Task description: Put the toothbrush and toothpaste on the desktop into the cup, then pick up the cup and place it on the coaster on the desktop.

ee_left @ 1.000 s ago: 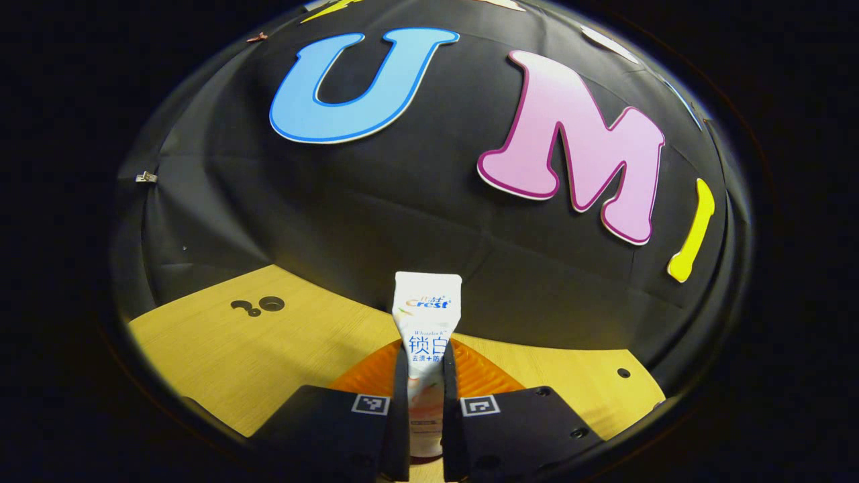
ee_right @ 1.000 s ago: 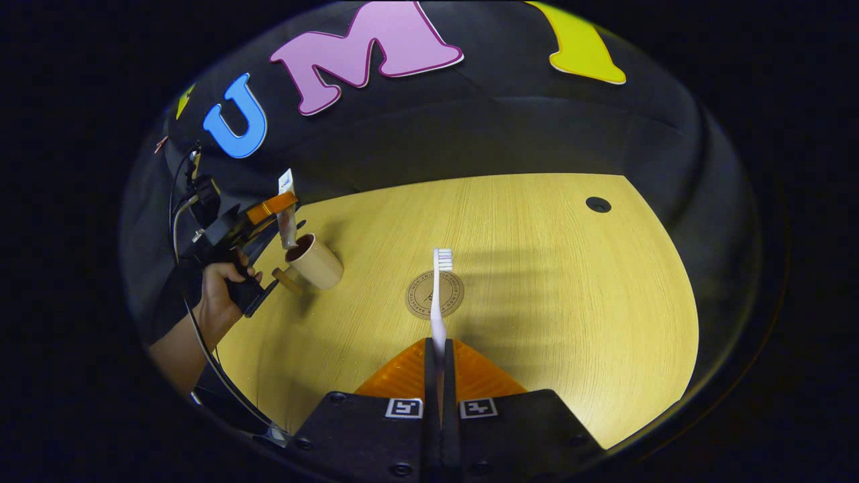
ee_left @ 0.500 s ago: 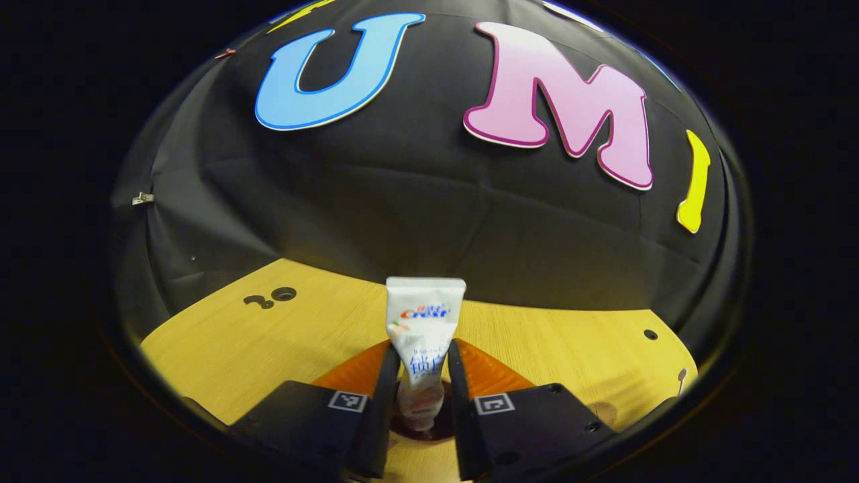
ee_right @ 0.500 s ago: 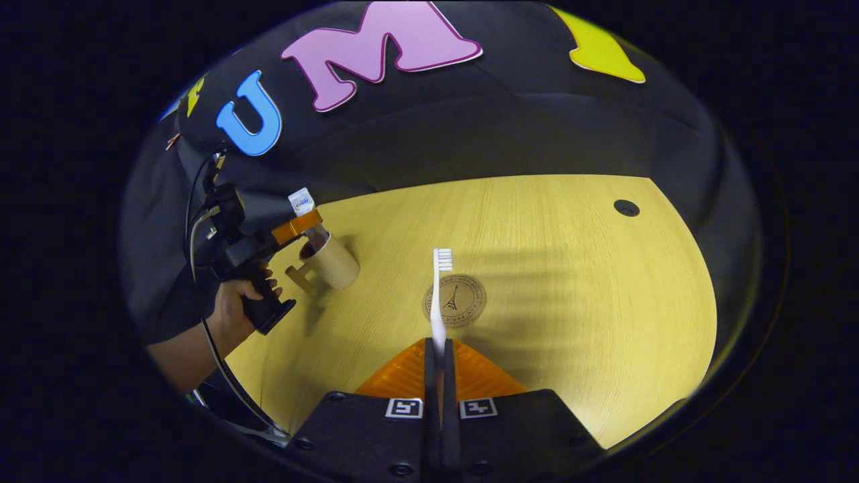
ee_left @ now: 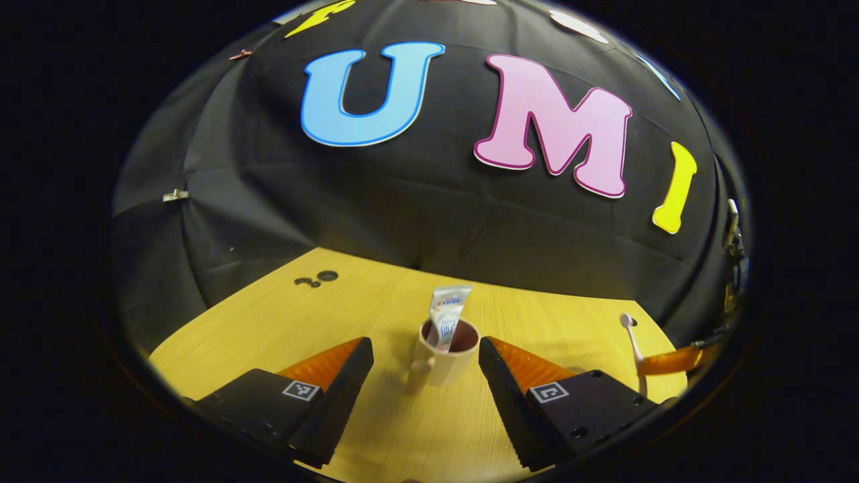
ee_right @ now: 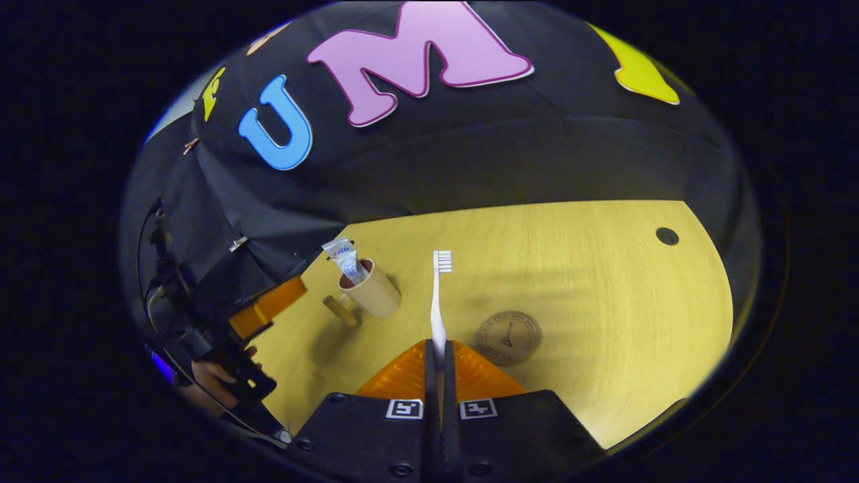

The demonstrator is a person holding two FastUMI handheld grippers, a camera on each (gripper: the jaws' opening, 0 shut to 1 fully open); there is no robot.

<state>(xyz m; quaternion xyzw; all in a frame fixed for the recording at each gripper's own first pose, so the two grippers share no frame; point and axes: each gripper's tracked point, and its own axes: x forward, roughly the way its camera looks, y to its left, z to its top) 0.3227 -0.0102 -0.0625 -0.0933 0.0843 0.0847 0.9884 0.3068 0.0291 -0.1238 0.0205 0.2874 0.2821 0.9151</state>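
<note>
A beige cup (ee_left: 446,352) with a side handle stands on the wooden desktop (ee_left: 268,329), and the toothpaste tube (ee_left: 447,315) leans upright inside it. My left gripper (ee_left: 423,382) is open, its fingers spread wide just in front of the cup, touching nothing. In the right gripper view the same cup (ee_right: 372,295) and toothpaste tube (ee_right: 343,258) sit to the left. My right gripper (ee_right: 439,365) is shut on the white toothbrush (ee_right: 438,295), bristle end pointing away, held above the desk. The round brown coaster (ee_right: 508,337) lies on the desk just right of the toothbrush.
The black booth wall closes off the back of the desk. A dark round hole (ee_right: 667,236) sits at the far right of the desktop (ee_right: 590,282). The other gripper (ee_right: 268,308) and the hand (ee_right: 208,376) holding it show at the left.
My left gripper let go of the toothpaste, opened wide and drew back from the cup, leaving the tube inside. The right gripper carried the toothbrush leftward, closer to the cup.
</note>
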